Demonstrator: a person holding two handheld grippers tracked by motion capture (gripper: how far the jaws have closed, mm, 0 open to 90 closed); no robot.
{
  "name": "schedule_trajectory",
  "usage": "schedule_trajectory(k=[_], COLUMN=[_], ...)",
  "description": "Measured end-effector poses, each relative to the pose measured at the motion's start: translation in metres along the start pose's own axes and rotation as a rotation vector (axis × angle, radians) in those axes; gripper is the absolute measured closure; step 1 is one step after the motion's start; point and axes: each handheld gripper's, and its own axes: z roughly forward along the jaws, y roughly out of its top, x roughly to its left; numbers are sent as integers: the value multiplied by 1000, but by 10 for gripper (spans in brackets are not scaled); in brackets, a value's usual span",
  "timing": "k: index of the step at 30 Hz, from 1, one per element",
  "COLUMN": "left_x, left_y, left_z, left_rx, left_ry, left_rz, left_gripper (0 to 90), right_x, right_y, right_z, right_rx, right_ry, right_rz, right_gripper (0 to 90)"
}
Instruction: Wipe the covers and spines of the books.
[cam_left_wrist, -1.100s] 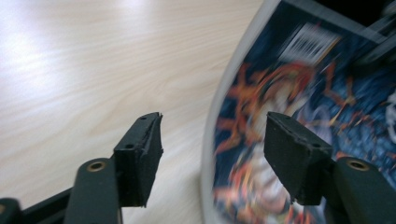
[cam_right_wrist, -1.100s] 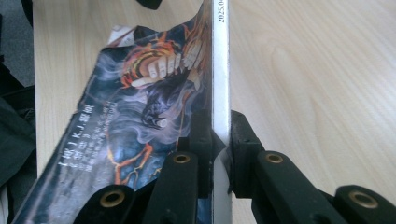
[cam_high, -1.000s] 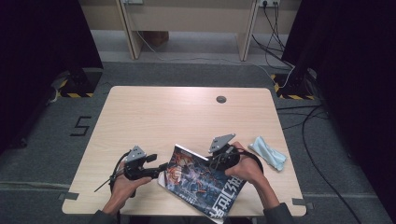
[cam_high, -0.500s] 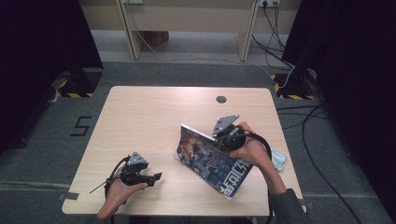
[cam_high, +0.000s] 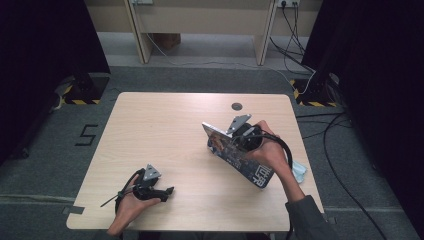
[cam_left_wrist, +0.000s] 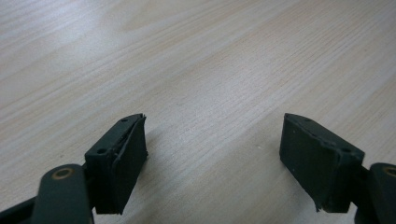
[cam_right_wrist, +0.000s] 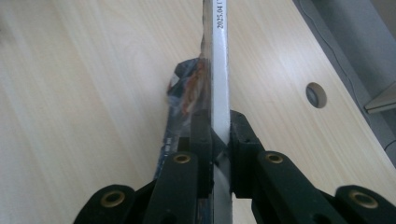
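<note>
Here, notes by item.

Right gripper: clamped tight on the magazine; in the right gripper view the two black jaws press on either side of its white spine, so the grip is on the bound edge.

Magazine: held up off the table, tilted on edge, cover facing the person's left in the high view. Its far corner stands beyond the jaws toward the back of the table, its near end runs down below the right hand toward the table's front right.

Spine print: a date-like line of digits sits on the spine ahead of the jaws; the rest is too small to read.

Left gripper: open and holding nothing; its jaws have just been spreading wider. In the left gripper view the two pads stand well apart with bare wood between them.

Left hand: rests low at the table's front left, well apart from the magazine, gripper pointing toward it.

Blue cloth: lies on the table edge just behind the right forearm, partly hidden by it.

Cable hole: round grommet in the tabletop, beyond the right gripper, near the back edge.

Containers: cannot make out any on the table.
</note>
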Motion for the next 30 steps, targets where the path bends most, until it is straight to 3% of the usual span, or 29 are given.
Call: schedule_trajectory(k=[5, 10, 14, 16, 23, 25, 26, 30], left_x=[0, 0, 1, 1, 2, 2, 2, 3], left_y=[0, 1, 1, 1, 2, 2, 1, 2], left_z=[0, 1, 1, 1, 2, 1, 1, 1], left_rx=[0, -3, 0, -1, 1, 2, 0, 2], left_ry=[2, 3, 4, 2, 5, 6, 7, 11], left_rz=[-1, -6, -5, -5, -10, -9, -9, -12], left_gripper=[220, 220, 220, 220, 222, 222, 222, 221], right_x=[15, 27, 29, 33, 52, 55, 57, 61], right_y=[6, 7, 6, 5, 11, 10, 8, 1], right_z=[-5, -4, -2, 3, 25, 33, 37, 50], right_rx=[-36, -32, -33, -36, 20, 21, 25, 32], right_ry=[96, 154, 167, 209, 242, 267, 283, 308], right_rz=[-27, -20, -18, -5, -34, -25, 2, 14], right_gripper=[828, 825, 828, 828, 828, 828, 827, 828])
